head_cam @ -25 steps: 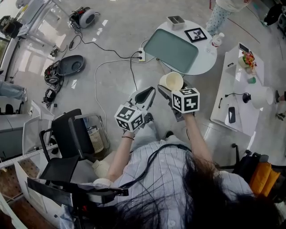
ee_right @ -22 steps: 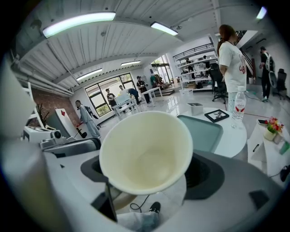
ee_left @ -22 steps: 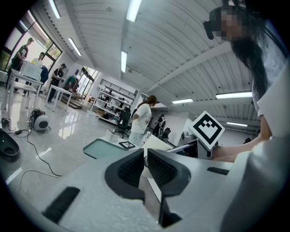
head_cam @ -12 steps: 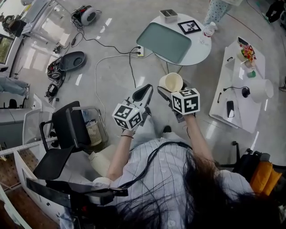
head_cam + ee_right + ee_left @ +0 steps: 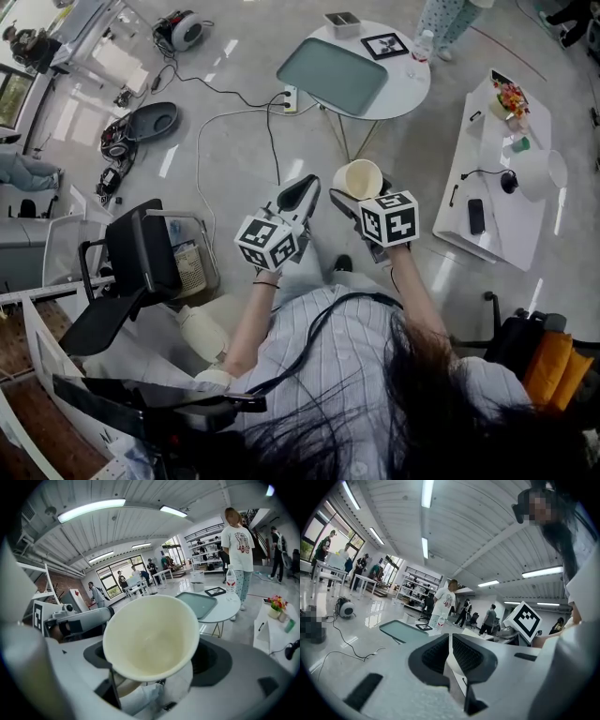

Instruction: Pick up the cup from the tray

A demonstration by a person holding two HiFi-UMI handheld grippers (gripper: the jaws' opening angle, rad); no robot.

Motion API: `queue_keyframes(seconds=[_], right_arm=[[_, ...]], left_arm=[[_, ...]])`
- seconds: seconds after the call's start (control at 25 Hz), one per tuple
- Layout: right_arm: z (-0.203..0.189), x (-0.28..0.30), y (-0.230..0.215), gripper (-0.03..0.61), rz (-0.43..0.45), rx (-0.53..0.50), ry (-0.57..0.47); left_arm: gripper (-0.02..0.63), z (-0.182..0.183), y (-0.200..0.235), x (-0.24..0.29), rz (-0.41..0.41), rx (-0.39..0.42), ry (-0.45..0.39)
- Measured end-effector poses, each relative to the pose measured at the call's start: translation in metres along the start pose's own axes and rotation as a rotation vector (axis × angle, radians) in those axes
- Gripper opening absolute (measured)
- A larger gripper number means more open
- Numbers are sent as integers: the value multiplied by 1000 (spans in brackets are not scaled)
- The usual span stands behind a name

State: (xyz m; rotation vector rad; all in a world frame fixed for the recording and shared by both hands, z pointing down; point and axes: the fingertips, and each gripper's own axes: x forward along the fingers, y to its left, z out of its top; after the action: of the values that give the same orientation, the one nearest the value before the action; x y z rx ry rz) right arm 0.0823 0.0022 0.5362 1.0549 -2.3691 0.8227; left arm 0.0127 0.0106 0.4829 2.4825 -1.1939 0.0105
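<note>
Right gripper [image 5: 356,199] jaws clamp the cup [image 5: 358,176], held well apart from the tray [image 5: 333,75]. Left gripper [image 5: 302,195] jaws are together, empty.

1. White T-shirt [image 5: 238,538] on the person standing by the round table [image 5: 220,609]: chest print starts "LAB", rest too small to read.
2. Cubes on left gripper [image 5: 307,190] and right gripper [image 5: 349,194]: black-and-white square code patterns.
3. Framed card [image 5: 385,45] on that table: same kind of pattern.
</note>
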Motion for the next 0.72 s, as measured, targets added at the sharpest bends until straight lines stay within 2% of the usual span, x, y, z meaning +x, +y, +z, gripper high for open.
queue_keyframes(seconds=[0.72], right_arm=[[-63, -51, 34, 433, 20, -35, 26]], left_arm=[[32, -26, -49, -30, -13, 9, -11]])
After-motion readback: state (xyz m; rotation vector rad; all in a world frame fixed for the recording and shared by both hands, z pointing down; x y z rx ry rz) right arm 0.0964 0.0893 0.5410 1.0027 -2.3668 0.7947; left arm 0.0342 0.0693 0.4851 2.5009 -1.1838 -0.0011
